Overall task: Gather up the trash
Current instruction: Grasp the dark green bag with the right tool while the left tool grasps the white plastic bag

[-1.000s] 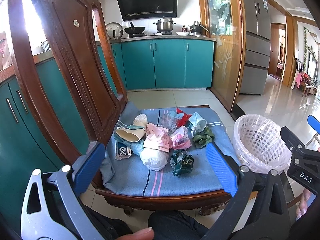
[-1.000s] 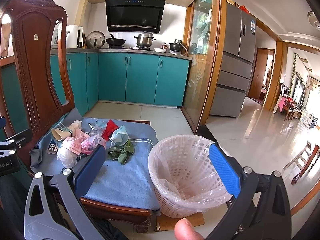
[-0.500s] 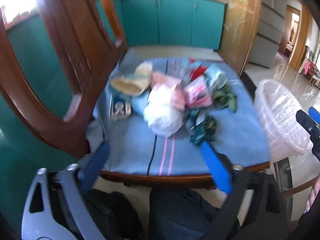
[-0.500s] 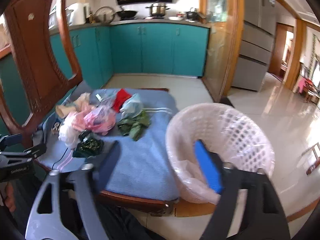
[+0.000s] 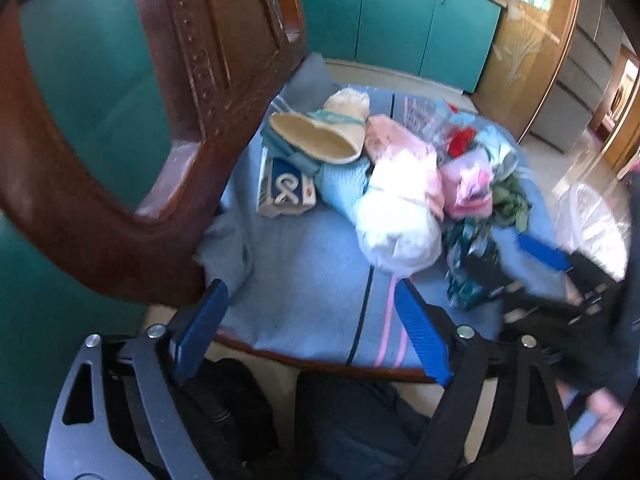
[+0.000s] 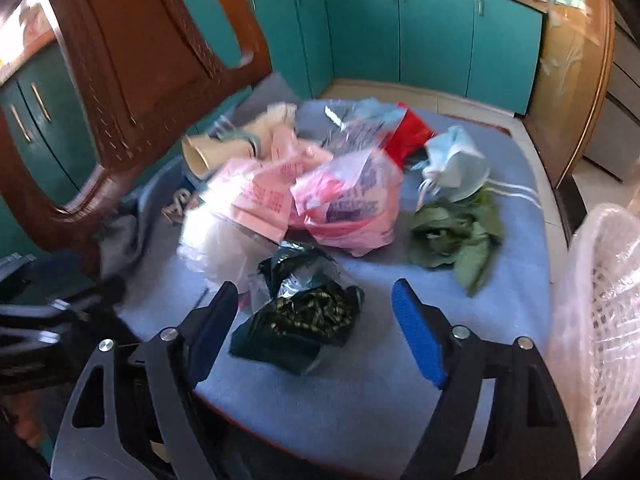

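— Wooden and dark, a carved chair (image 6: 132, 92) fills the room's middle, teal kitchen cabinets (image 6: 432, 32) behind it. What sits on it?

— Its seat is covered by a blue cloth (image 6: 400, 360), and the trash is heaped on the far half of that cloth. A white lattice bin (image 6: 600, 320) lined with clear plastic stands just beside the seat, at the right edge.

— Name the trash, biggest first.

— A white plastic bag (image 5: 396, 224); a pink printed bag (image 6: 352, 208) beside it; a dark green bag (image 6: 304, 312) lying nearest the seat's front edge; a bunch of green leaves (image 6: 456, 236); a pale blue face mask (image 6: 456, 164) touching the leaves; a paper cup (image 5: 320, 140) on its side near the chair back; a red scrap (image 6: 408, 136); a small blue and white carton (image 5: 286, 192).

— And the claws?

— The right claw (image 6: 312, 324) hangs over the dark green bag, blue fingers (image 6: 416, 332) spread wide either side of it, gripping nothing. The left claw (image 5: 312, 332) hovers over the seat's front edge, equally wide apart, empty.
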Available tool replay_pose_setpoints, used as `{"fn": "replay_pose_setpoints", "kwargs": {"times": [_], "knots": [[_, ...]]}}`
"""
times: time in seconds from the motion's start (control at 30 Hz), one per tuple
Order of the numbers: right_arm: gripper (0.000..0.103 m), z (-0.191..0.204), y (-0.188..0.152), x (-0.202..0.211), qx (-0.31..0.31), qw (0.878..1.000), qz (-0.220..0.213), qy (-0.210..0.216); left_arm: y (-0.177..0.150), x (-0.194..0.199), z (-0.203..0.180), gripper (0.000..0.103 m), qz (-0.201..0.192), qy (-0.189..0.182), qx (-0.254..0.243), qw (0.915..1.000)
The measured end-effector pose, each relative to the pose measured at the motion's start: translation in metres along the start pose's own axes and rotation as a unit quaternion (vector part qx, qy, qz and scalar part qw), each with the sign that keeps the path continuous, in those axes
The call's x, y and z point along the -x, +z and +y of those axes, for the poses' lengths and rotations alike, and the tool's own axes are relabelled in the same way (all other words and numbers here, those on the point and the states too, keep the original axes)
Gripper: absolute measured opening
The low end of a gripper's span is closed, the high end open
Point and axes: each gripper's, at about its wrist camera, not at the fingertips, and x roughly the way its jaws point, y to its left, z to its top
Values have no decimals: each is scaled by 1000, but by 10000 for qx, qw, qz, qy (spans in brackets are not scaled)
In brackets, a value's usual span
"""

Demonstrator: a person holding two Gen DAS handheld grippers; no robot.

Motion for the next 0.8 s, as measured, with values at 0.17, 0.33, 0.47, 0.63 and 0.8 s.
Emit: {"fn": "replay_pose_setpoints", "kwargs": {"times": [0.17,0.33,0.47,0.63,0.8], "knots": [[52,-7,-9,-5,-15,9993,124,342,21,-20,-12,92,25,-354,-25,9994],[42,-27,-18,17,-270,9992,32,284,33,-47,-35,93,258,-677,-211,9972],[42,-41,-25,37,-257,9996,-81,73,32,-71,-48,57,497,-886,-289,9944],[42,-51,-27,52,-347,9991,-226,-57,19,-70,-38,26,652,-1380,-36,9883],[42,-52,-26,49,-337,9991,-214,-107,2,-50,-33,23,642,-1415,-161,9877]]}}
